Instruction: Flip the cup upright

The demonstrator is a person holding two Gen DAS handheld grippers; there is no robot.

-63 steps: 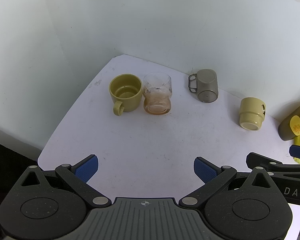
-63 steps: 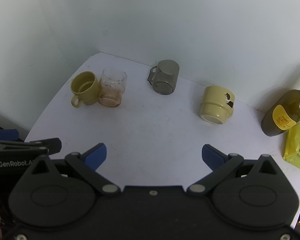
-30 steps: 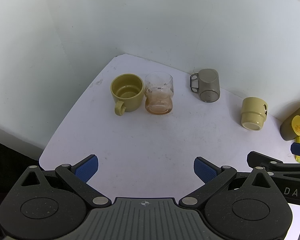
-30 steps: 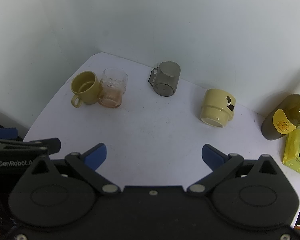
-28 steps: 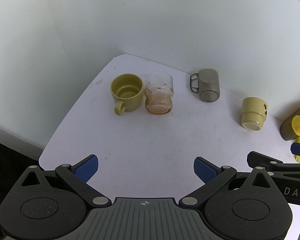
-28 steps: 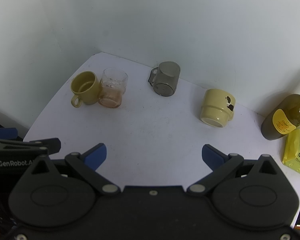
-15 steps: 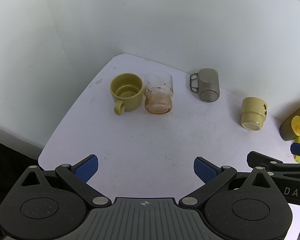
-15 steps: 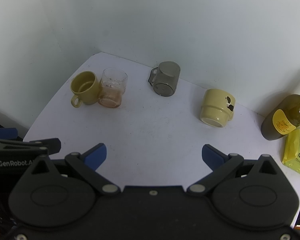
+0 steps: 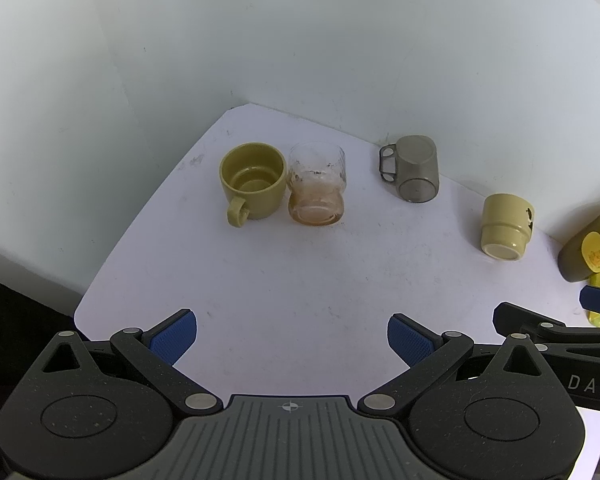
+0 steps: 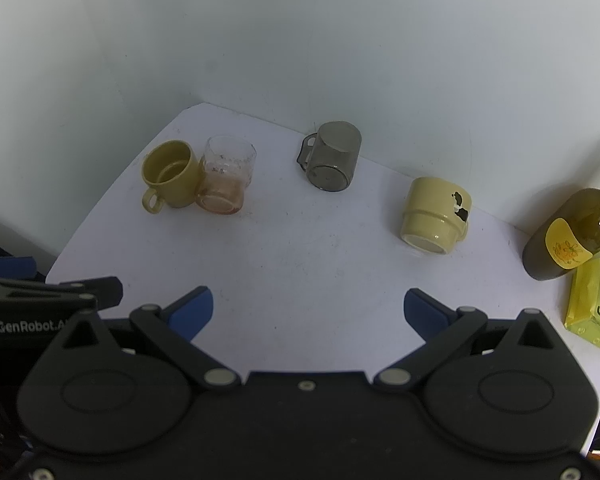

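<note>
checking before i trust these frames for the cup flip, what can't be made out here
- Dark bottle: neck cut off by the right wrist view's edge; mostly cut off in the left wrist view.
- Yellow packet: print cut by the same edge.
- Pale yellow mug: handle hidden behind its body.
- Grey cup: rim faces the table, inside unseen.
- Label drawing: too small.

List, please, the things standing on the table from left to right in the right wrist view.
olive mug → stained glass → grey cup → cream mug → bottle → yellow packet
</note>
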